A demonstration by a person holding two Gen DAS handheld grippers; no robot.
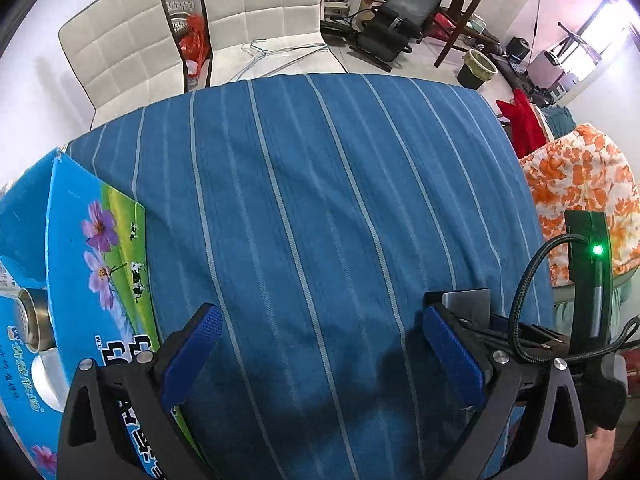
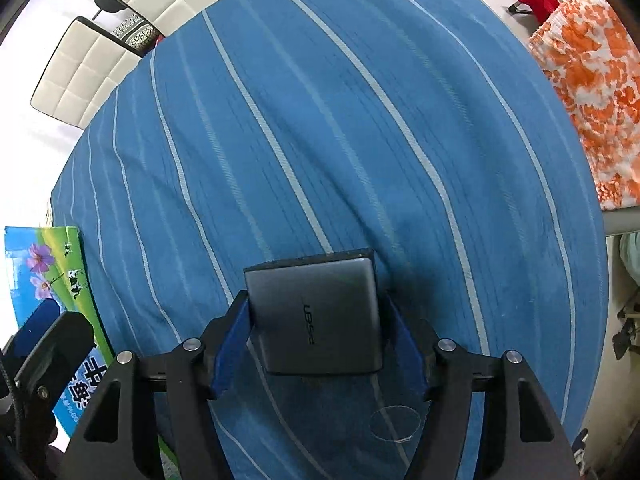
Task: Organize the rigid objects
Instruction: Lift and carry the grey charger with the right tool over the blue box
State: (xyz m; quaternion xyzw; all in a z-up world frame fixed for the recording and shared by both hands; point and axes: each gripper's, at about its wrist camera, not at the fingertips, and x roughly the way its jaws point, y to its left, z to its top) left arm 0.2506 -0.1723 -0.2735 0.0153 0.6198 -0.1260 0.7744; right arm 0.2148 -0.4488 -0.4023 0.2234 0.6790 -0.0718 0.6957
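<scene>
While the right gripper (image 2: 316, 344) holds the grey box (image 2: 316, 312) clamped between its fingers above the striped counter (image 2: 360, 120), we judge the carry step underway. The left gripper (image 1: 316, 352) hangs spread and empty — next likely calls for placing it in the blue carton (image 1: 80, 240) at left.

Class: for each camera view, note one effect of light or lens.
Left wrist view: window blown out white; tablecloth stripes bowed by the fisheye. Right wrist view: gray box in the right gripper casts a shadow rightward.
</scene>
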